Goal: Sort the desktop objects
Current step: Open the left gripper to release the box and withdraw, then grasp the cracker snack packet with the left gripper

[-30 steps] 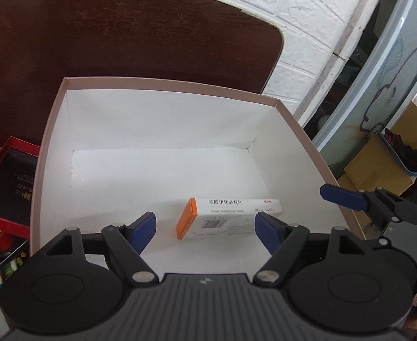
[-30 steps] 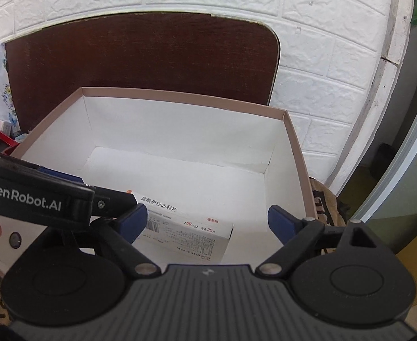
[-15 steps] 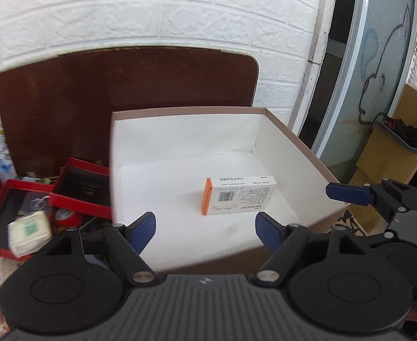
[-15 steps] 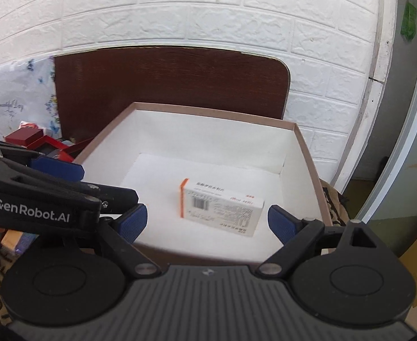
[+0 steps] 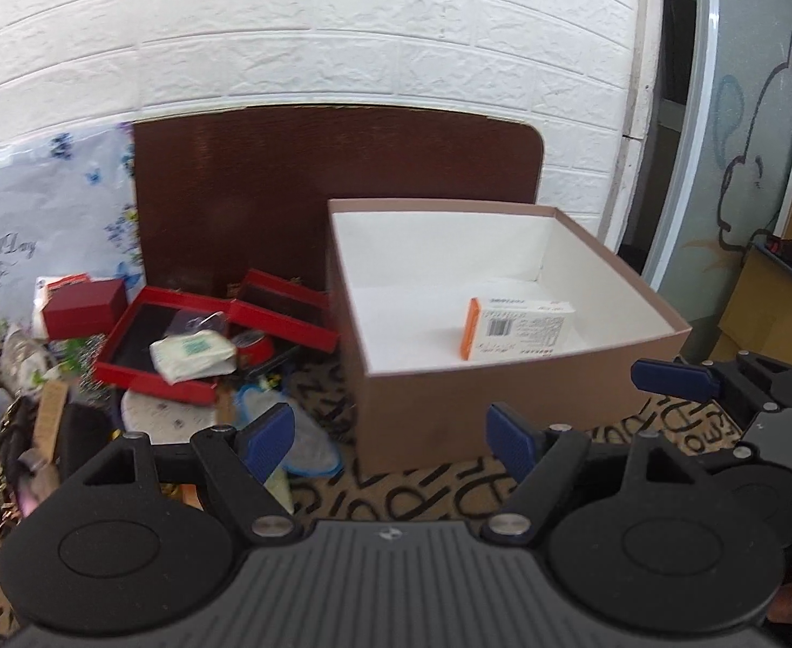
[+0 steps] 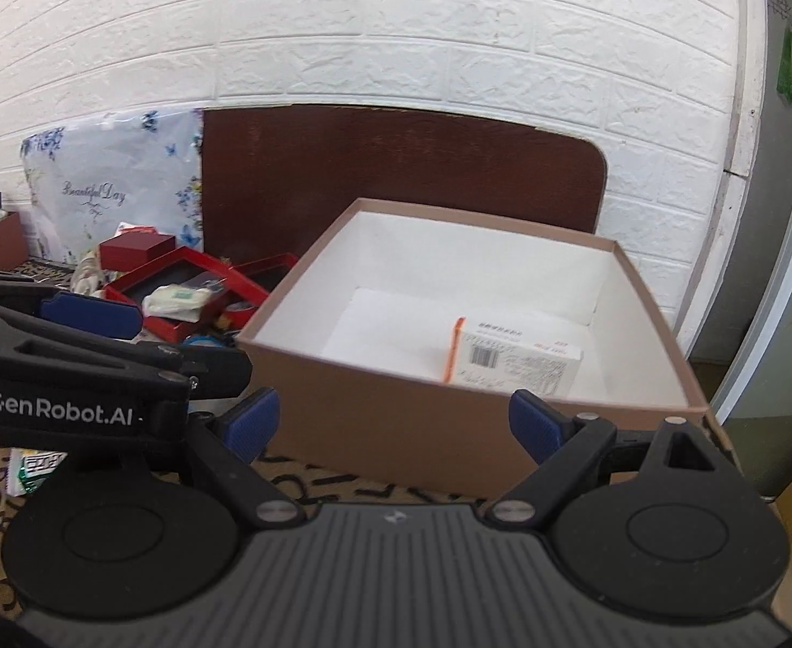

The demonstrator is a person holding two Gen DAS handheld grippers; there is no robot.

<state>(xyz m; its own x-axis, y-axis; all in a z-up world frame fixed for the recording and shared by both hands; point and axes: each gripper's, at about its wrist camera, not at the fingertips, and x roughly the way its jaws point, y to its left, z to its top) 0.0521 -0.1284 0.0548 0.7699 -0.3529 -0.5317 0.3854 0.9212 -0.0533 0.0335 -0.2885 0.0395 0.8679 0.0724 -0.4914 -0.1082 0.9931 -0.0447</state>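
Observation:
A brown cardboard box [image 5: 503, 405] with a white inside stands on the patterned mat; it also shows in the right wrist view [image 6: 396, 421]. A white medicine carton with an orange end [image 5: 517, 328] lies inside it [image 6: 512, 359]. My left gripper [image 5: 390, 440] is open and empty, in front of the box's near wall. My right gripper [image 6: 393, 424] is open and empty, also in front of the box. A pile of loose objects lies left of the box, with a white packet [image 5: 193, 356] in an open red case [image 5: 169, 345].
A small red box [image 5: 83, 308], a red tape roll [image 5: 255, 345] and a flowered bag [image 6: 115, 194] are at the left. A dark brown board [image 5: 336, 189] leans on the white brick wall. Cardboard boxes [image 5: 763, 313] stand at the right.
Both grippers have pulled back and up out of the box, leaving the carton inside. The pile to the left has come into view.

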